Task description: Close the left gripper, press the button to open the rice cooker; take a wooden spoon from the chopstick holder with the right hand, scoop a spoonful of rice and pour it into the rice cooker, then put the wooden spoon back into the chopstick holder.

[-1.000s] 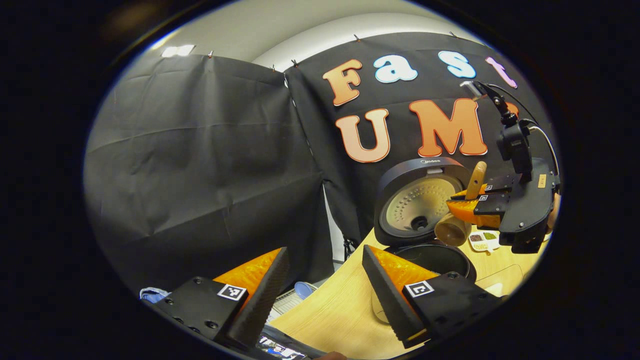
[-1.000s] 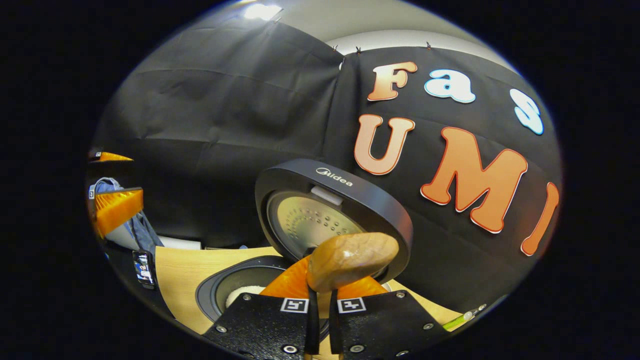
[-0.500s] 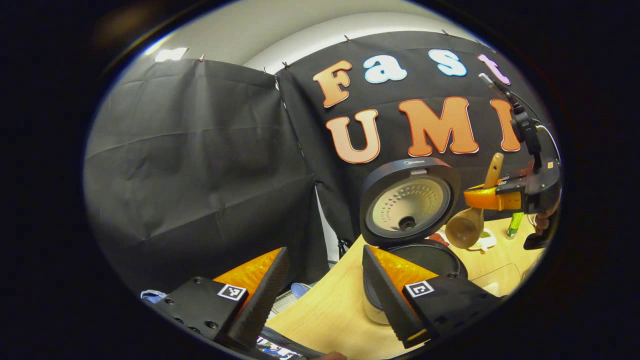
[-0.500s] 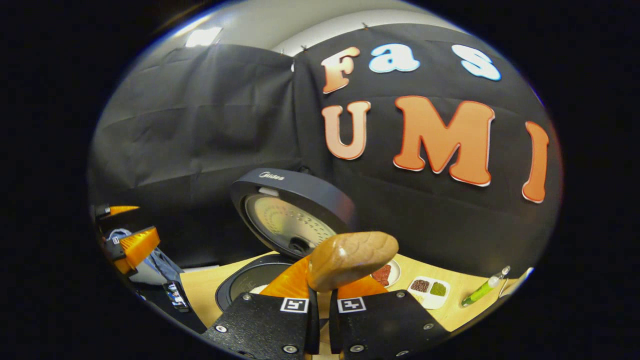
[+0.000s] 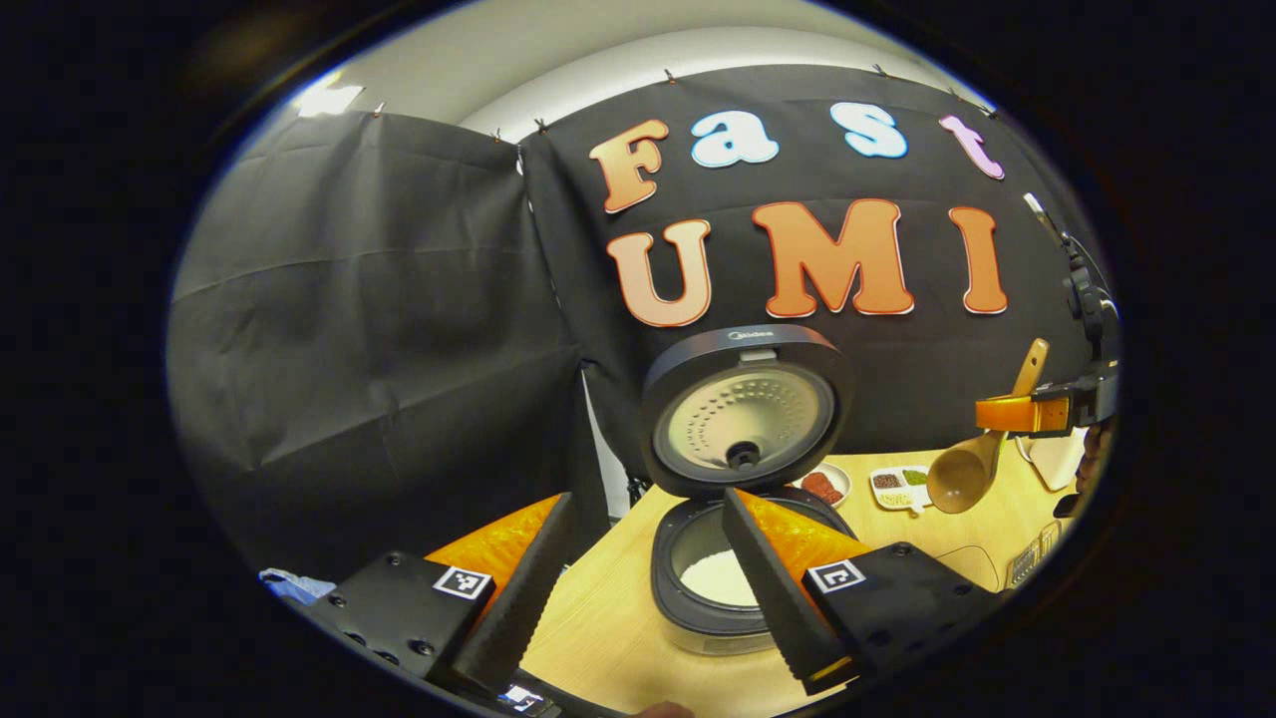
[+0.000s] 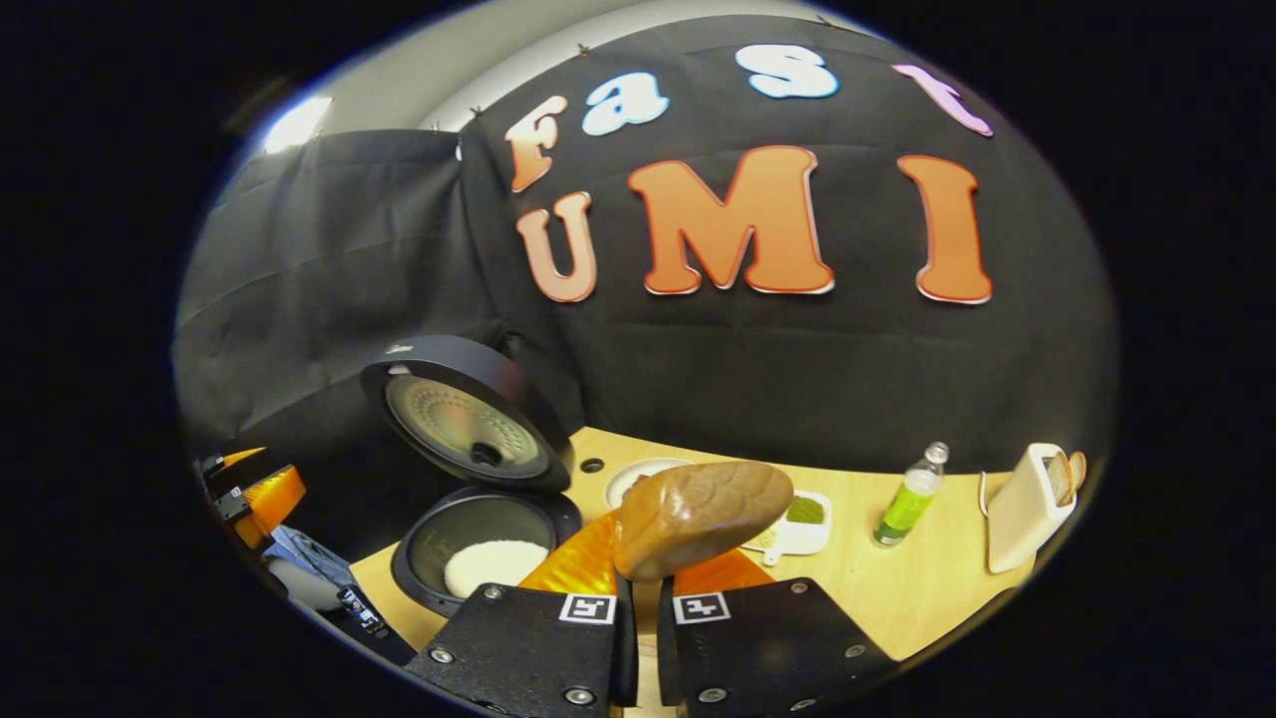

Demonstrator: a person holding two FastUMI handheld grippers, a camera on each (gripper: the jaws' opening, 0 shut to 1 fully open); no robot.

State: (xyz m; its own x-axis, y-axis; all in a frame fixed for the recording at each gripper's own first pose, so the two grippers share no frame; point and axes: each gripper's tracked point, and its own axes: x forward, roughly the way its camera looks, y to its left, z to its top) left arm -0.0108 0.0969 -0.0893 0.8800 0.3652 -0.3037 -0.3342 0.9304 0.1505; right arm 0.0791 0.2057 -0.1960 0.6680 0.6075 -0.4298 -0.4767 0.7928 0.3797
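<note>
Wooden spoon (bowl empty), gripped

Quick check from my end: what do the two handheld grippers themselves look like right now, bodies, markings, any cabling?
Left gripper: two black plates with visible screws, each carrying a small square black-and-white marker tag, ending in wedge-shaped fingers. Right gripper has the same black plates, screws and paired square tags. Seen from the left gripper view, the right gripper has a dark mast above it with a thin cable looping along it.

A staged recording booth: black cloth wall pinned behind a wooden desk laid with rice cooker, toaster and bottle.
</note>
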